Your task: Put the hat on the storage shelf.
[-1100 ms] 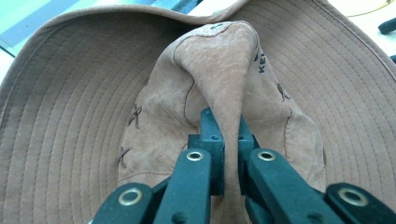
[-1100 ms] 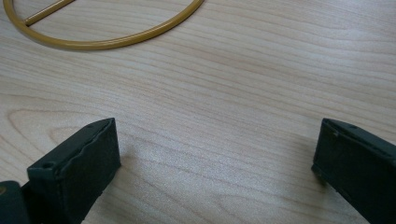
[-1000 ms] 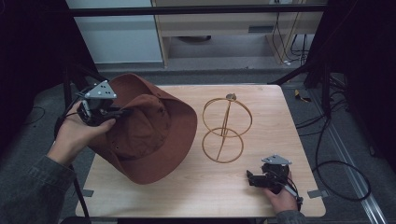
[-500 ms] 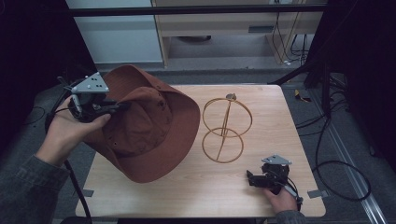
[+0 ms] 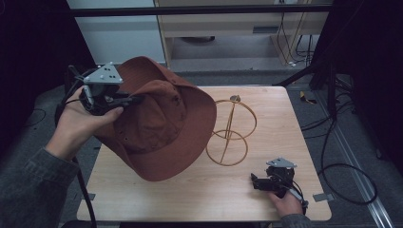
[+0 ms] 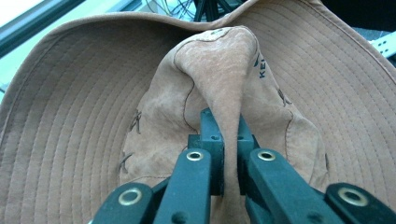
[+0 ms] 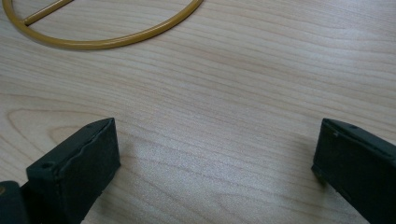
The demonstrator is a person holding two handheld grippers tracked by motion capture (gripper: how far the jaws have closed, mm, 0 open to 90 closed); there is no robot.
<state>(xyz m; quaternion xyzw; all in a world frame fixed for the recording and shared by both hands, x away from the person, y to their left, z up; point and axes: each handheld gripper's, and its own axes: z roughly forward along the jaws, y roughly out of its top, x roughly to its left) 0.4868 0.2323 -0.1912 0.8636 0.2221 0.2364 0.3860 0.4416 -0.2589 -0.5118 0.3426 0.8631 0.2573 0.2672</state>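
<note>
Fingers of the right hand rest at the near right edge of the table, and the right gripper they hold lies low on the wood with its jaws spread wide and nothing between them; in the right gripper view bare grain runs between the two black pads, and the base ring of the wire stand curves past beyond them. That gripper steadies nothing, so the stand, a thin gold frame of two rings on a slanted rod, stands free near the middle of the table.

Farther back and to the left, the left gripper is clenched on a pinched fold of the crown of the brown hat. The hat hangs tilted above the left half of the table, its wide brim just beside the stand's upper ring, perhaps touching it; I cannot tell which.

The main risk, as I judge it, is the brim sweeping against the light stand and tipping or pushing it across the table, since nothing holds it down. A second risk lies in the grip itself: the left gripper view shows only a narrow ridge of soft cloth between the jaws, and the hat's weight could drag that fold out during a swing. A crown that arrives creased or off centre could sit crooked on the stand and slide off.
</note>
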